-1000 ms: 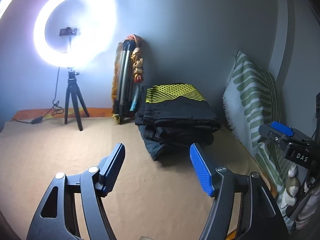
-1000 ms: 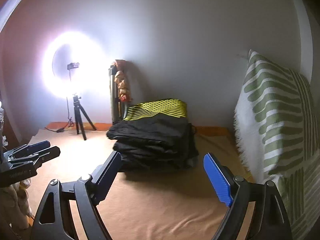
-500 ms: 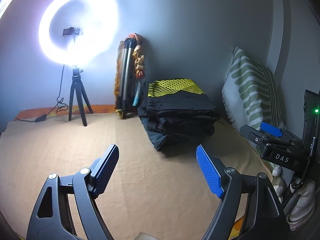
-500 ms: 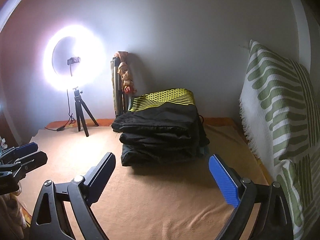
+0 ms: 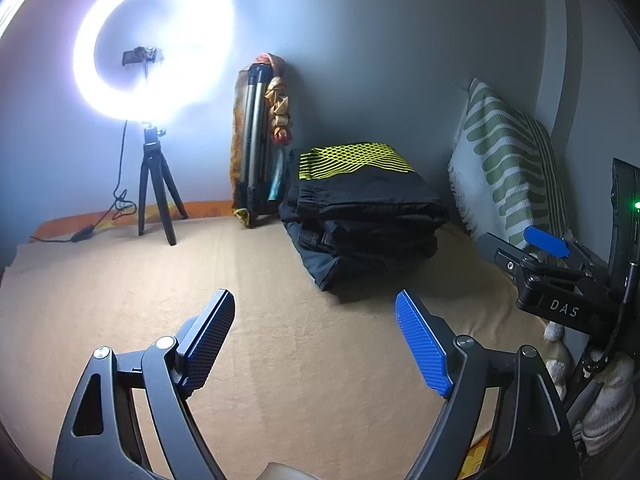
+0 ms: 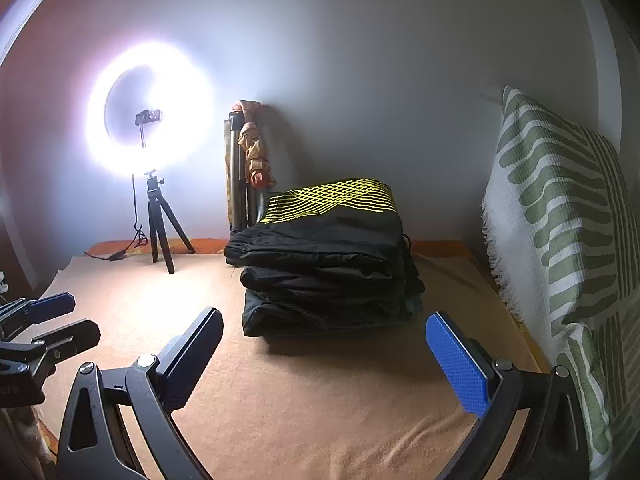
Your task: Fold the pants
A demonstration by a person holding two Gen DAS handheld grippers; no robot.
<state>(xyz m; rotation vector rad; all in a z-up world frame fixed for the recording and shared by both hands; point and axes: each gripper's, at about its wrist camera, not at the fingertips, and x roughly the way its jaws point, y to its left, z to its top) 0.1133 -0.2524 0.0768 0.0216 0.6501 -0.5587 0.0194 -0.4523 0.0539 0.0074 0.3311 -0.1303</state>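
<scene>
A stack of folded black pants [image 5: 364, 220] with a yellow mesh-patterned piece on top lies on the tan blanket [image 5: 160, 300] near the far wall; it also shows in the right wrist view [image 6: 328, 264]. My left gripper [image 5: 316, 340] is open and empty, well short of the stack. My right gripper [image 6: 324, 356] is open and empty, just in front of the stack. The right gripper shows at the right edge of the left wrist view [image 5: 540, 248]. The left gripper shows at the left edge of the right wrist view [image 6: 44, 320].
A lit ring light on a small black tripod [image 5: 154, 184] stands at the back left. A folded tripod with cloth [image 5: 260, 140] leans against the wall. A green-striped white pillow [image 6: 560, 220] stands at the right.
Both grippers have drawn back from the stack and opened wider. The stack looks farther away in the left wrist view.
</scene>
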